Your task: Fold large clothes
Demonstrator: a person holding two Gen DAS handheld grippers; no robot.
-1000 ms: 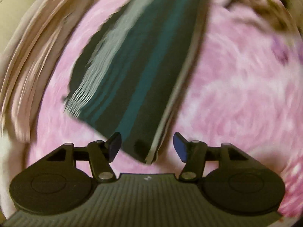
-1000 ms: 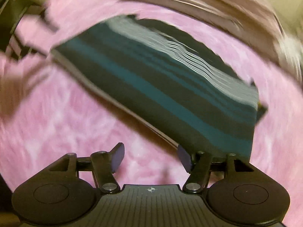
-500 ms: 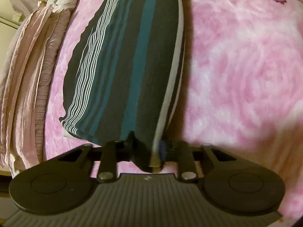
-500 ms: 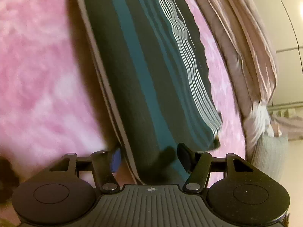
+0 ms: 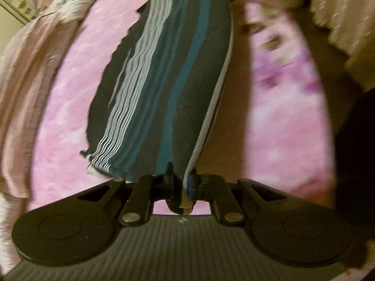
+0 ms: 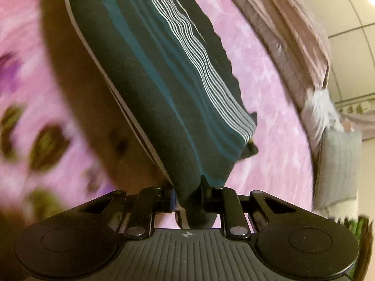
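A dark folded garment with teal bands and thin white stripes stretches between both grippers, lifted off a pink bed cover. My left gripper is shut on one near corner of it; a fold of cloth bulges out behind the pads. In the right wrist view the same striped garment runs away up and to the left, and my right gripper is shut on its other corner. A shadow lies on the cover under the cloth. Both views are blurred at the edges.
A bunched pale mauve quilt lies along the far side of the pink cover. A grey cushion sits at the right. Purple and green flower prints mark the cover on the left. A cream wall stands behind.
Both grippers went from open beside the garment's corners to shut on them, the left first. The garment has since risen off the cover, and both cameras are swinging.
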